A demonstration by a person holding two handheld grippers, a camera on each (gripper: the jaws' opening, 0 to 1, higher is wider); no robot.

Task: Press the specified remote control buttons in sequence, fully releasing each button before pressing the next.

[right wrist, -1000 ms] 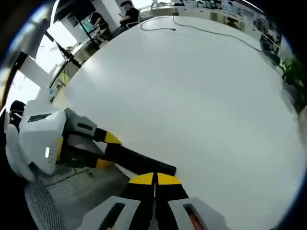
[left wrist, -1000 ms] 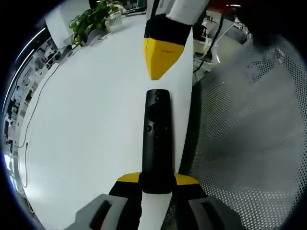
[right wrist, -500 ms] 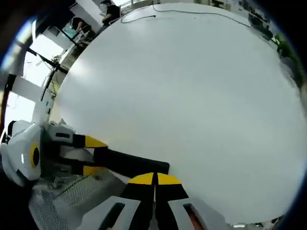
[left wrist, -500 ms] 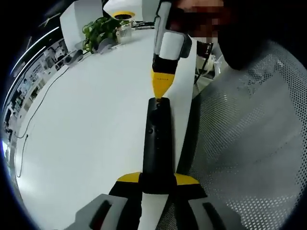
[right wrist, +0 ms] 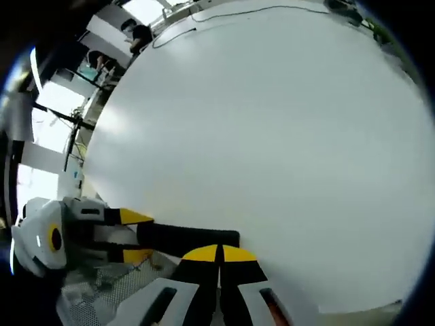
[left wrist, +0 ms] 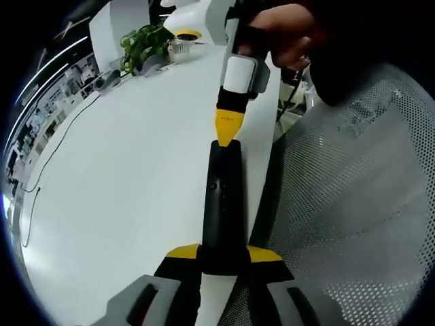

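A black remote (left wrist: pixel 223 204) sticks out from my left gripper (left wrist: pixel 223 252), whose yellow jaws are shut on its near end above the white table (left wrist: pixel 122 170). My right gripper (left wrist: pixel 229 129) comes down from the top with a hand on it. Its closed yellow tip touches the far end of the remote. In the right gripper view, my right gripper (right wrist: pixel 219 255) is shut with its tip on the remote (right wrist: pixel 183 238). The left gripper (right wrist: pixel 139 236) clamps that remote from the left.
A grey mesh chair (left wrist: pixel 346 204) lies right of the table edge. A potted plant (left wrist: pixel 146 44) stands at the table's far end, and a thin cable (left wrist: pixel 37 187) runs along its left side. A person (right wrist: pixel 139 34) sits beyond the table's far end.
The right gripper's tip has dropped from above the remote onto its far end. The remote has stayed in the left gripper.
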